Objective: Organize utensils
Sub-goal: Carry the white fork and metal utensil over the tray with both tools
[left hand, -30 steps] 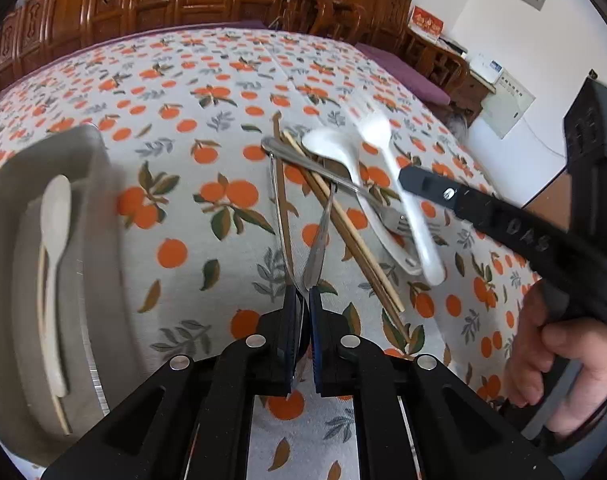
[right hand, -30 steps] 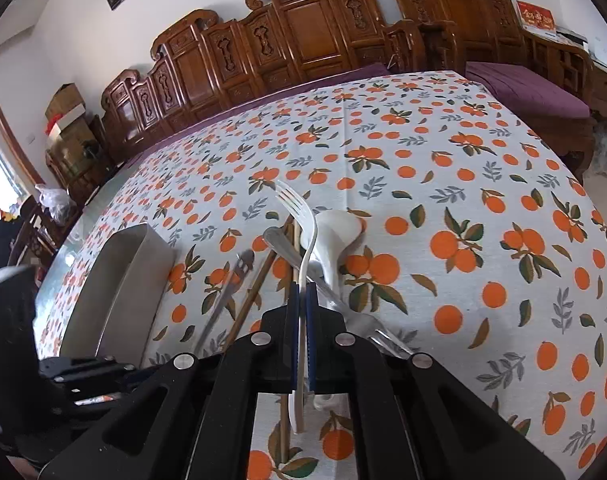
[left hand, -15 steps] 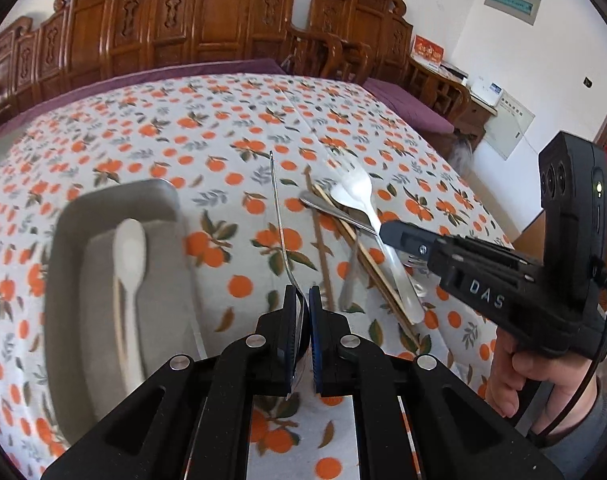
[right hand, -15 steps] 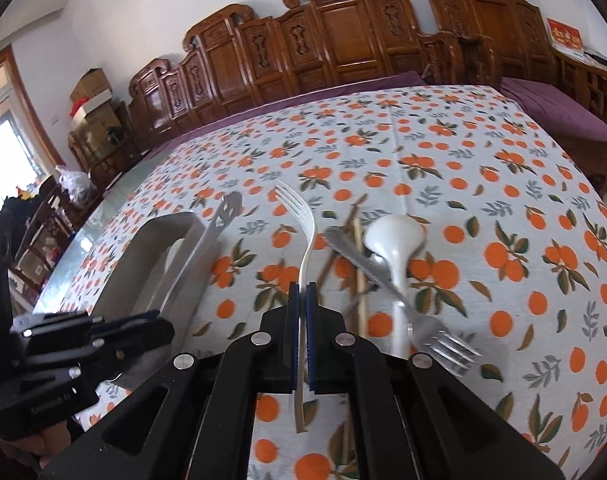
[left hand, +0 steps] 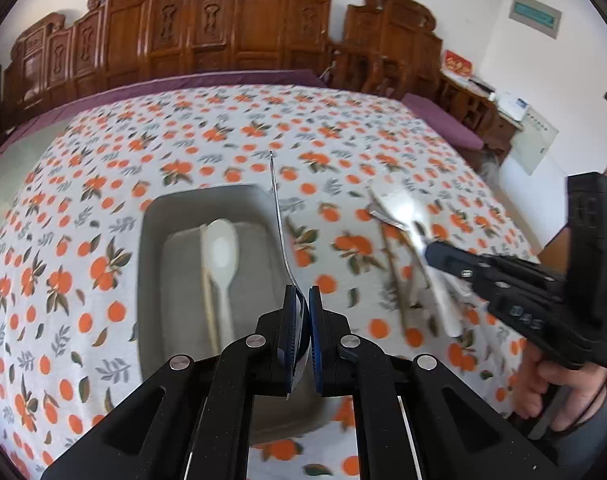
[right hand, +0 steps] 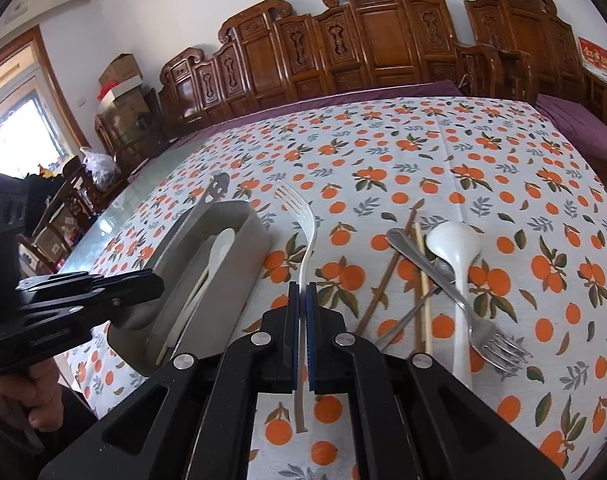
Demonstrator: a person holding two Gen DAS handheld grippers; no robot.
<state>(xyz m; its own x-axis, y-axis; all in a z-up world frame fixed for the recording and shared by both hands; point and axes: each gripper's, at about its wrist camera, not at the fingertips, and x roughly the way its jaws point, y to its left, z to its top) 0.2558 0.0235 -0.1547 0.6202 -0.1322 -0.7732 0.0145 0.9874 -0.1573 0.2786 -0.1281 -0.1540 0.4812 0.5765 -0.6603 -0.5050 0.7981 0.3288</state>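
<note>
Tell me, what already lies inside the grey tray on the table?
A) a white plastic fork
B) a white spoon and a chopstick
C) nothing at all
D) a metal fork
B: the grey tray holds a white spoon with a pale chopstick beside it; the white plastic fork is still clamped in the right gripper.

The left tool (left hand: 303, 300) points steeply downward, its blue-padded jaws pinched almost together on a thin metal utensil (left hand: 281, 232) that sticks out ahead of them. The right tool (right hand: 302, 292) also tilts downward, jaws clamped on the handle of a white plastic fork (right hand: 305, 240). A bare hand (left hand: 559, 384) wraps the right tool's grip from below; another hand (right hand: 27, 396) grips the left tool's handle.
</note>
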